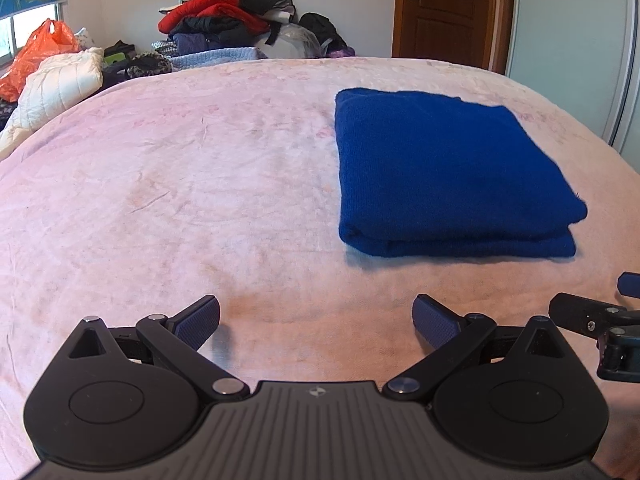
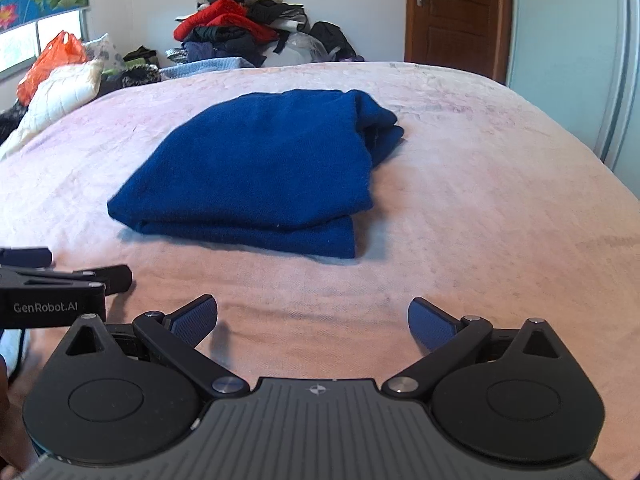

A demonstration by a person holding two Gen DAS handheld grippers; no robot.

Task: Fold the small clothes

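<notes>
A folded blue knit garment [image 1: 452, 172] lies flat on the pink blanket [image 1: 200, 200] that covers the bed, sitting right of centre in the left wrist view and just left of centre in the right wrist view [image 2: 260, 176]. Its near edge shows two stacked layers with a rounded fold; in the right wrist view the far right corner bunches into a loose lump, while the left and near edges run fairly straight. The left gripper [image 1: 316, 322] hangs at the bottom of its frame with both blue-padded fingers [image 1: 198, 320] spread wide and holding nothing, well short of the garment. The right gripper [image 2: 313, 322] is likewise spread wide and empty, its pads apart from the garment's near edge. Each gripper shows at the edge of the other's view, side by side and close together. Bare blanket stretches across the whole left half of the left wrist view and along the right side of the right wrist view. At the upper left, beyond the bed's far edge, stand a pile of clothes [image 1: 224, 16], an orange plastic bag [image 1: 40, 56] and a white quilted item [image 1: 60, 84]; a wooden door [image 1: 444, 8] is at the upper right.
</notes>
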